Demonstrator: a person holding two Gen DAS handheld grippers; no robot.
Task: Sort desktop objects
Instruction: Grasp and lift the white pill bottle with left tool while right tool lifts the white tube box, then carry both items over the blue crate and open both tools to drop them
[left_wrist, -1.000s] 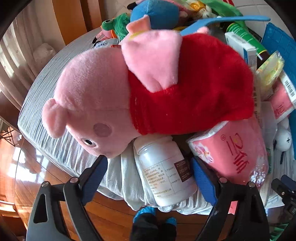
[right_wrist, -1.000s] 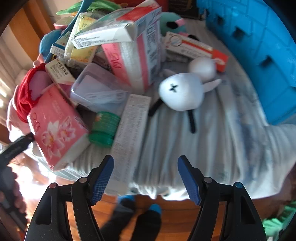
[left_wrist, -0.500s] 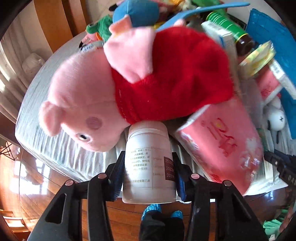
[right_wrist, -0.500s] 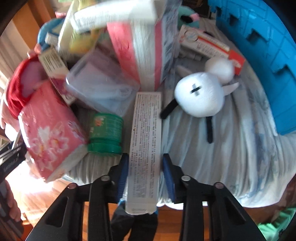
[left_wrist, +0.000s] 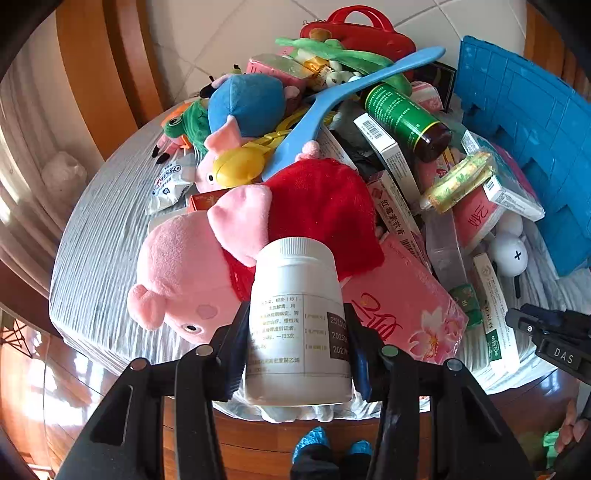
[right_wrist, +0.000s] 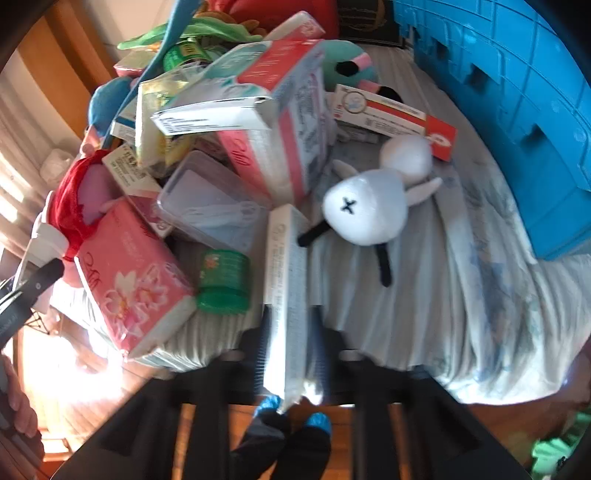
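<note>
Grey ribbed cloth (left_wrist: 92, 258) covers a round wooden table piled with clutter. Left gripper (left_wrist: 297, 347) clamps a white plastic pill bottle with printed label (left_wrist: 297, 317), held in front of a pink pig plush in red dress (left_wrist: 236, 251). Pink flowered tissue pack (left_wrist: 402, 314) sits just right of it. Right gripper (right_wrist: 290, 350) clamps a long white printed carton (right_wrist: 286, 288), green-lidded jar (right_wrist: 222, 282) beside it, white bunny plush (right_wrist: 364, 210) and blue plastic crate (right_wrist: 517, 110) further right.

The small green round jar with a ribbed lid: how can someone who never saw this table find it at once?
Start at the big blue plastic crate and cross the grey cloth to the pile's near edge. There the small green round jar lies between the pink flowered tissue pack and the long white box held in the right gripper. Nothing else there is green.
</note>
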